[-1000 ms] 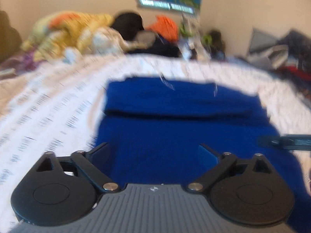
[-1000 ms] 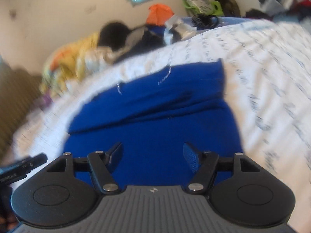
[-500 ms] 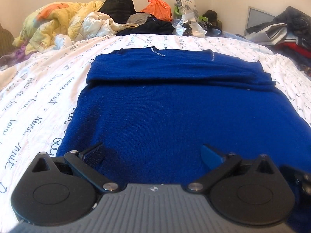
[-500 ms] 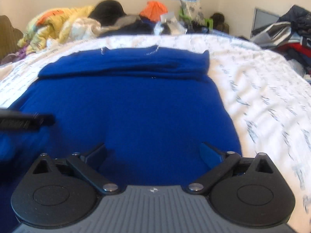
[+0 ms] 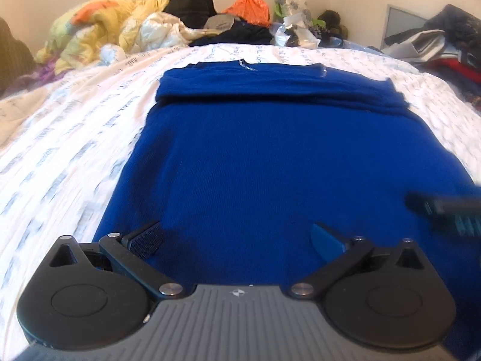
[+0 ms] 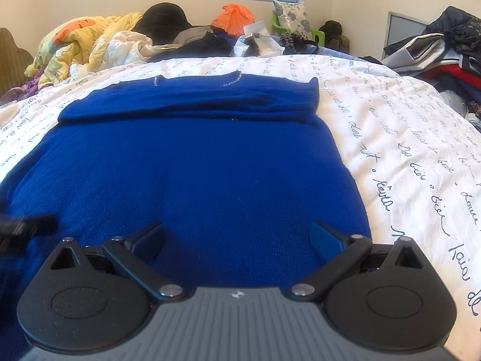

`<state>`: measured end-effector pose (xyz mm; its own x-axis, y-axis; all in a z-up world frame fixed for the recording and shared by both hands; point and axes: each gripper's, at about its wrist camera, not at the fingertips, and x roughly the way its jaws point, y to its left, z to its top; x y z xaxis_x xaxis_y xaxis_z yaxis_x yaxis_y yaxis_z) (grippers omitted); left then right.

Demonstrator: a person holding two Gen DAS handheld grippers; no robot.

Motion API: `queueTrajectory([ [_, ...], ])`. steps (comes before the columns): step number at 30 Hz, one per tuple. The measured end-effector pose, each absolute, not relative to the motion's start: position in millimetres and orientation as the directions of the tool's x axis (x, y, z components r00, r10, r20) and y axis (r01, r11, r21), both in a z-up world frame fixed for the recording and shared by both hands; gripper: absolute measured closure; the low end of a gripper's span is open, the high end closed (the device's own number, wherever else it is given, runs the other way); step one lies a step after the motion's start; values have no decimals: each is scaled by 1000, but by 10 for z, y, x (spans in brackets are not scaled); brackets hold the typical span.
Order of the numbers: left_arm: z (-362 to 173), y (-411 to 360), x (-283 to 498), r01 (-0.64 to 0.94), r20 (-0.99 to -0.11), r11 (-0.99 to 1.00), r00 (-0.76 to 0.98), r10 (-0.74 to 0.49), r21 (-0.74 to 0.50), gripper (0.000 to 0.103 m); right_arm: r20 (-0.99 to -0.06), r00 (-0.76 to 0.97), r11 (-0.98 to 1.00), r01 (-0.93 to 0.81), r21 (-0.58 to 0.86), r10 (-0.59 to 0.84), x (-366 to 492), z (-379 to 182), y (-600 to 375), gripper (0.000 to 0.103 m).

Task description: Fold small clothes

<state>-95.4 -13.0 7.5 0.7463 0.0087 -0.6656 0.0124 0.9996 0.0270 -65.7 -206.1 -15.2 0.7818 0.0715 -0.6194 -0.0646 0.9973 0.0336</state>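
Observation:
A royal blue sweater (image 5: pixel 270 156) lies flat on the white bedsheet (image 5: pixel 60 156), its sleeves folded across the chest near the neckline (image 5: pixel 249 66). My left gripper (image 5: pixel 237 239) is open and empty, low over the sweater's near hem on its left side. My right gripper (image 6: pixel 237 237) is open and empty over the near hem on the right side of the sweater (image 6: pixel 195 168). A blurred finger of the right gripper (image 5: pixel 445 207) shows at the right edge of the left wrist view; the left gripper (image 6: pixel 21 225) shows blurred at the left edge of the right wrist view.
A heap of bedding and clothes (image 6: pixel 99 42) with an orange bag (image 6: pixel 234 15) lies along the far edge of the bed. More clothes (image 6: pixel 445 48) are piled at the right. The script-printed sheet (image 6: pixel 415 150) spreads out on both sides of the sweater.
Both grippers have dropped lower and settled square to the sweater's near hem, staying open. The sweater has not moved.

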Motion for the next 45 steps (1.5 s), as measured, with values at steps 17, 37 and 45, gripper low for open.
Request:
queueTrajectory([
  [17,117,53,-1595,85,-688,996,724,-54,11,0,-680,717,979,-204,7,154,-1331,-87,-2111,0],
  [37,303,1072,-1785,39,-728,909,586,-357,-414,0,-692,549,821,19,571,468,-1623,79,-3339,0],
  [45,53,1604,-1456,-102,-566,597,477,-673,-796,3,-582,372,624,11,781,723,-1178,-57,-3389,0],
])
